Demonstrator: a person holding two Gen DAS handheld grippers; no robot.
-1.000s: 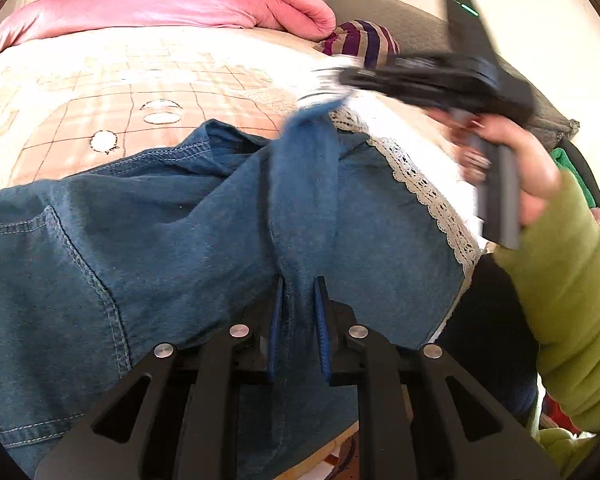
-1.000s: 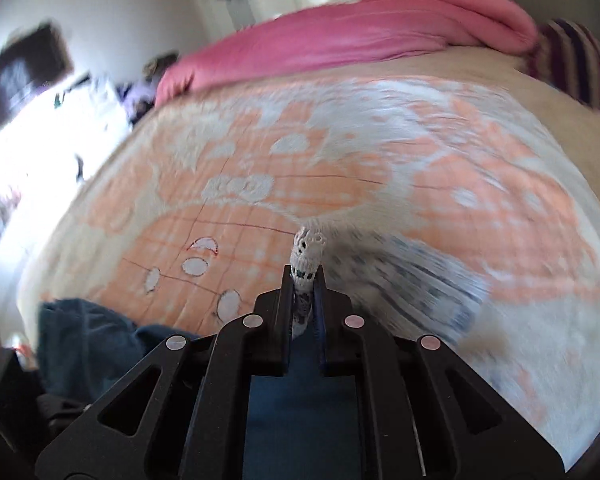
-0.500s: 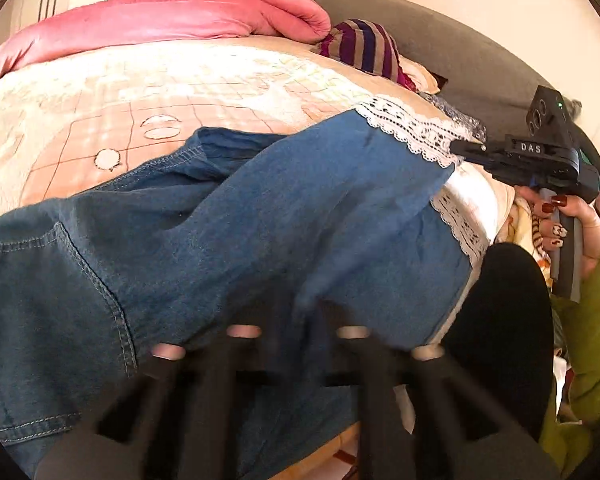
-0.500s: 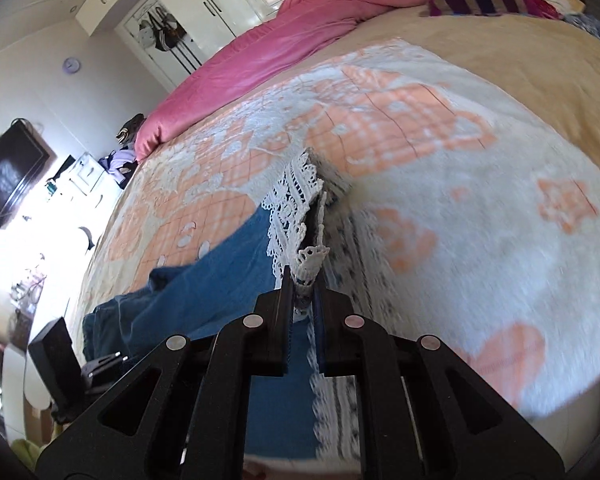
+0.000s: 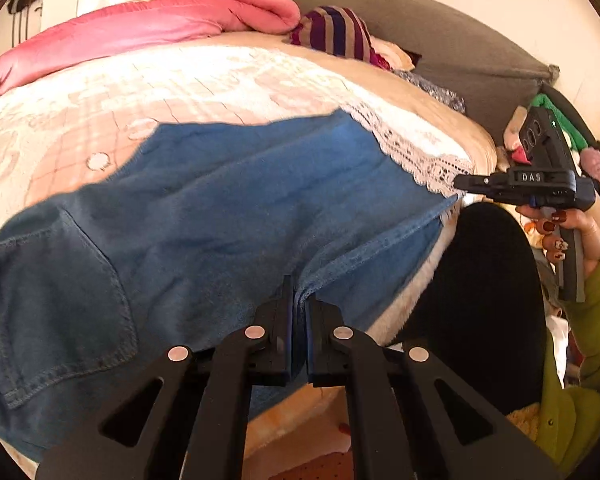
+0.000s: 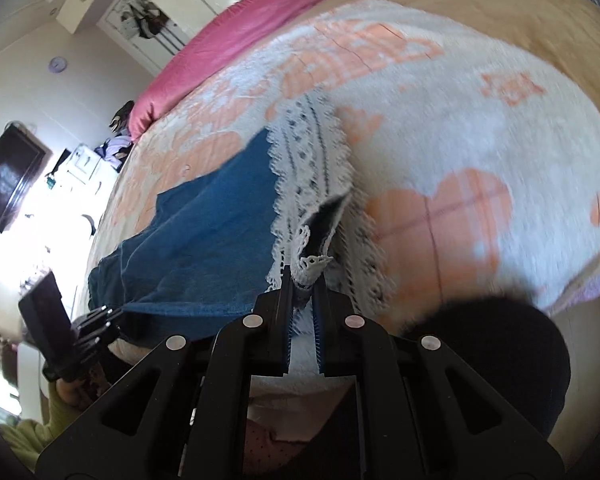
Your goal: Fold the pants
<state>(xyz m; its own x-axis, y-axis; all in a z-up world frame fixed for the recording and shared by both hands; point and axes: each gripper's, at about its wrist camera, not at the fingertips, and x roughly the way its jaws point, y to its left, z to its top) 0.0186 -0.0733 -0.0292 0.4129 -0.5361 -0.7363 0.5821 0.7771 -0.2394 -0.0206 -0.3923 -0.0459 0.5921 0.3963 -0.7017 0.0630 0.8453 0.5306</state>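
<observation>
Both grippers seemingly pinch pants (image 5: 228,216)

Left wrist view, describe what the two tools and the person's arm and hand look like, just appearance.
The left tool is matte black, with triangular cut-out linkages, silver rivets and blue-lined pads. The right tool is a black pistol-grip unit marked "DAS", with a camera block on top showing a small green light. The hand has dark red patterned nails, and the sleeve is olive green.
</observation>
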